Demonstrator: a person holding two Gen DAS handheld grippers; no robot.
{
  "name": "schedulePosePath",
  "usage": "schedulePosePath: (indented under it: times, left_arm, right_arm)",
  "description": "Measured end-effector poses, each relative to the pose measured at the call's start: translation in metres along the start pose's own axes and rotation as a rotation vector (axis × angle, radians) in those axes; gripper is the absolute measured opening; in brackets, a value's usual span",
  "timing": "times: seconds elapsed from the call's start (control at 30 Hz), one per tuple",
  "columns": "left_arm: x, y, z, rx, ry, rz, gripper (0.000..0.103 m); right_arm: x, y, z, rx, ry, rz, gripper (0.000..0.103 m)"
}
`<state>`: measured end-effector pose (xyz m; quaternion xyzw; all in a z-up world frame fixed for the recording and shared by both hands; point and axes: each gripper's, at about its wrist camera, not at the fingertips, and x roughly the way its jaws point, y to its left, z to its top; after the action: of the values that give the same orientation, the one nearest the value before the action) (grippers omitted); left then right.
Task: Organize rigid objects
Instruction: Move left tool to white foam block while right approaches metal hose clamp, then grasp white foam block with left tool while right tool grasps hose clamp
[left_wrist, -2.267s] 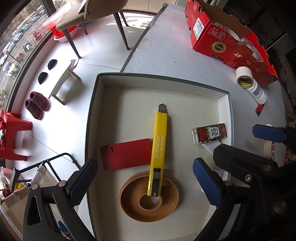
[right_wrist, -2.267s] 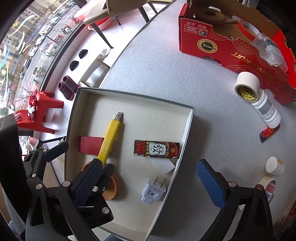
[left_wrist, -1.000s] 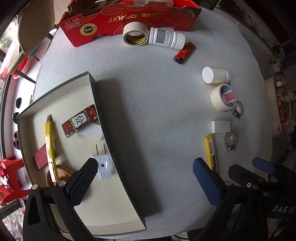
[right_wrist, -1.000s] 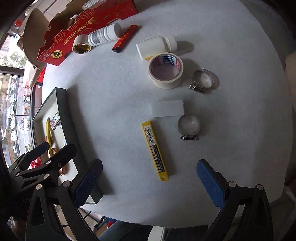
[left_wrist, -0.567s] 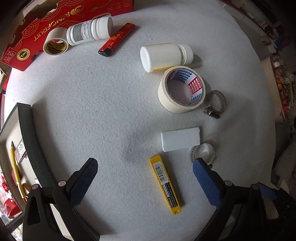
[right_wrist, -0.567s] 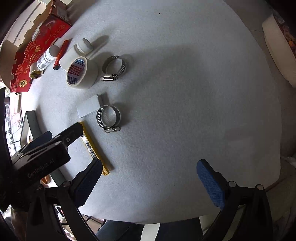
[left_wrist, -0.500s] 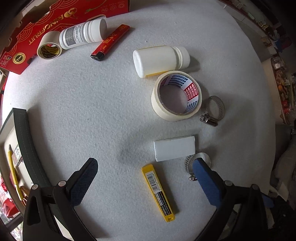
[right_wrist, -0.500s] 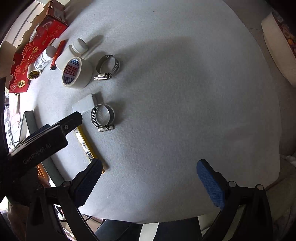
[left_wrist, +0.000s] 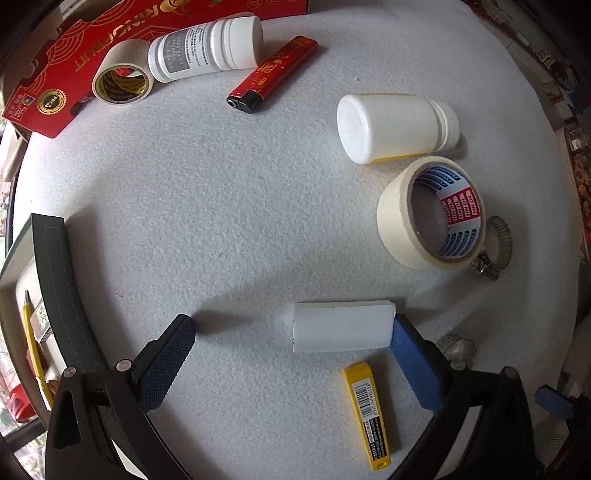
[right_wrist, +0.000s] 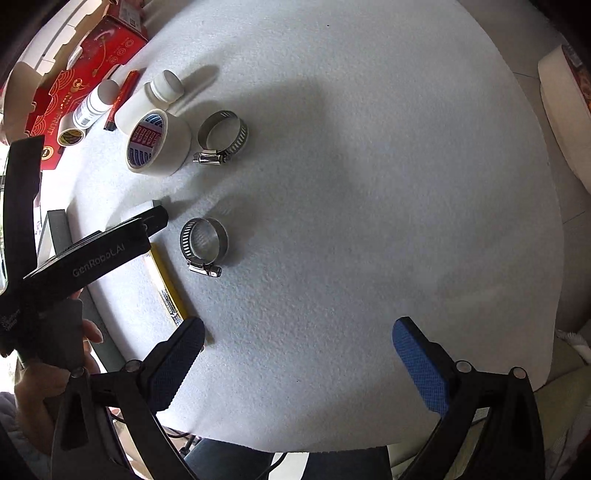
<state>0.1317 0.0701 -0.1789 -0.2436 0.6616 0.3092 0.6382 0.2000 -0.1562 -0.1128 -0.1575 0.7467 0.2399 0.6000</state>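
Observation:
My left gripper (left_wrist: 291, 354) is open, low over the grey felt table. A white rectangular block (left_wrist: 341, 326) lies between its fingers, its right end against the right finger (left_wrist: 413, 365). A yellow blade case (left_wrist: 367, 413) lies just in front of it. My right gripper (right_wrist: 295, 362) is open and empty near the table's front edge. Two metal hose clamps (right_wrist: 203, 243) (right_wrist: 221, 138) lie ahead of it. The left gripper's body (right_wrist: 85, 258) crosses the right wrist view.
A cream tape roll (left_wrist: 428, 214), a white bottle (left_wrist: 395, 127), a red lighter (left_wrist: 271, 74), a labelled bottle (left_wrist: 207, 46) and a small tape roll (left_wrist: 122, 77) lie beyond. A red carton (left_wrist: 88, 48) stands behind. The dark-rimmed tray (left_wrist: 55, 288) sits at the left.
My left gripper has swung from over the tray to the loose items and dropped around the white block. My right gripper has turned toward the hose clamps.

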Motion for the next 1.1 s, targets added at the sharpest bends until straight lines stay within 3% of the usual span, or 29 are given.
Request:
schedulePosePath:
  times: [0.1, 0.37, 0.6, 0.7, 0.9, 1.03, 1.1]
  left_arm:
    - [0.0, 0.015, 0.004, -0.022, 0.001, -0.015, 0.103]
    - [-0.003, 0.002, 0.014, -0.014, -0.013, -0.018, 0.103]
    - [-0.002, 0.021, -0.021, -0.009, -0.025, -0.03, 0.103]
    - [0.0, 0.026, -0.028, -0.006, -0.034, -0.034, 0.103]
    - [-0.001, 0.024, -0.036, -0.019, -0.037, -0.038, 0.103]
    - [0.0, 0.023, -0.036, -0.037, -0.028, -0.037, 0.103]
    - [-0.001, 0.021, -0.037, -0.039, -0.024, -0.04, 0.103]
  right_arm:
    - [-0.002, 0.009, 0.012, -0.017, -0.018, 0.0, 0.102]
    - [0.003, 0.043, 0.072, -0.12, -0.061, -0.054, 0.102]
    - [0.03, 0.077, 0.11, -0.266, -0.042, -0.164, 0.102]
    - [0.036, 0.086, 0.115, -0.316, -0.046, -0.216, 0.102]
    - [0.041, 0.093, 0.117, -0.334, -0.016, -0.204, 0.103]
    - [0.042, 0.087, 0.144, -0.334, -0.007, -0.212, 0.103]
    - [0.046, 0.089, 0.142, -0.34, -0.015, -0.213, 0.103]
